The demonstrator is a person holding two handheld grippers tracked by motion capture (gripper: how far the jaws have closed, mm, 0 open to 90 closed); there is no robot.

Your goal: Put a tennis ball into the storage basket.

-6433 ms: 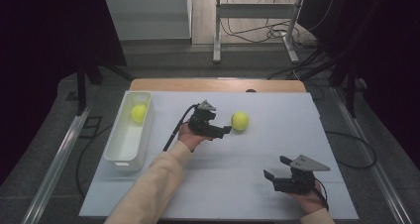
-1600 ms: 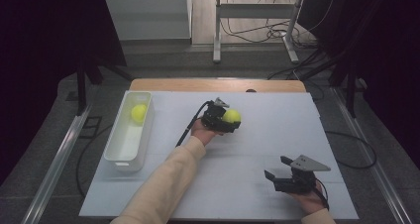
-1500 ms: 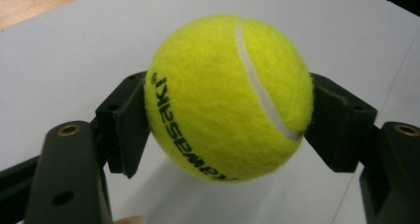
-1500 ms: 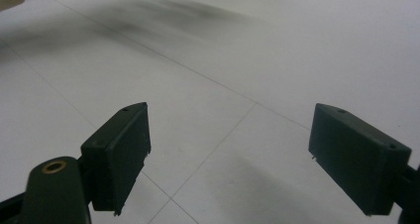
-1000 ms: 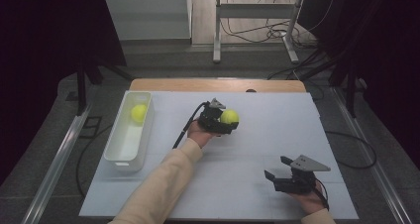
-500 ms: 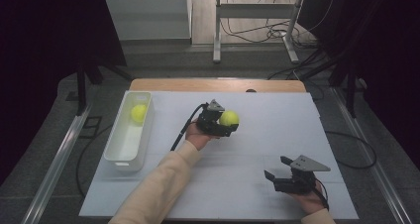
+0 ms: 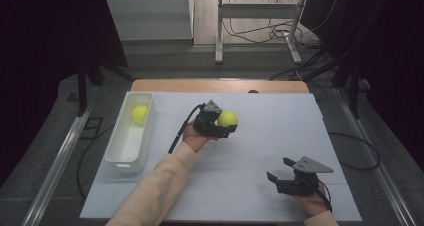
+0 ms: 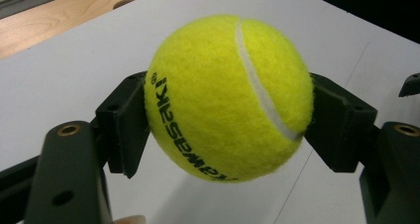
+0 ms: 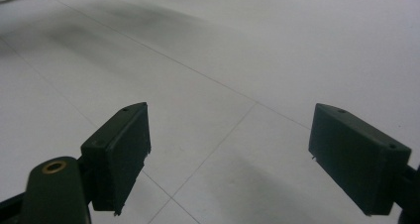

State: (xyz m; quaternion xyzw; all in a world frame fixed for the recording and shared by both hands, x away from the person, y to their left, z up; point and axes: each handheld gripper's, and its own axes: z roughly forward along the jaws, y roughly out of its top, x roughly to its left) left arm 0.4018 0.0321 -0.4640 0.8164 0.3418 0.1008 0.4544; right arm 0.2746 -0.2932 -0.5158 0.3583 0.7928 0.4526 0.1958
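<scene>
The room lay dark around a white tabletop (image 7: pixel 260 186), with a strip of bare wood along its far edge and cables on the grey floor beyond. On the left side of the tabletop stood a long white tray (image 7: pixel 122 153), and in its far end lay a yellow-green tennis ball (image 7: pixel 140 114).

Near the middle of the tabletop, toward the far side, the person's left hand (image 7: pixel 192 137) held the left tongs (image 7: pixel 225 126), a black cable trailing back from them past the cream sleeve (image 7: pixel 155 191). These tongs were clamped on a second tennis ball (image 7: pixel 228 119). In the left gripper view that ball (image 8: pixel 230 97) sat squarely between the two black jaws, one pad pressed against each side, its white seam curving down the right and black lettering running along the lower left. White tabletop showed beneath the ball there, with shadow below it, so it appeared lifted clear of the surface; how high could not be told.

The right tongs (image 7: pixel 281 170) rested well apart from the left ones, at the near right of the tabletop, in the person's right hand (image 7: pixel 312 202). Their jaws stood wide apart with nothing between them; in the right gripper view the right tongs (image 9: pixel 230 152) pointed over plain white surface crossed by thin seams.
</scene>
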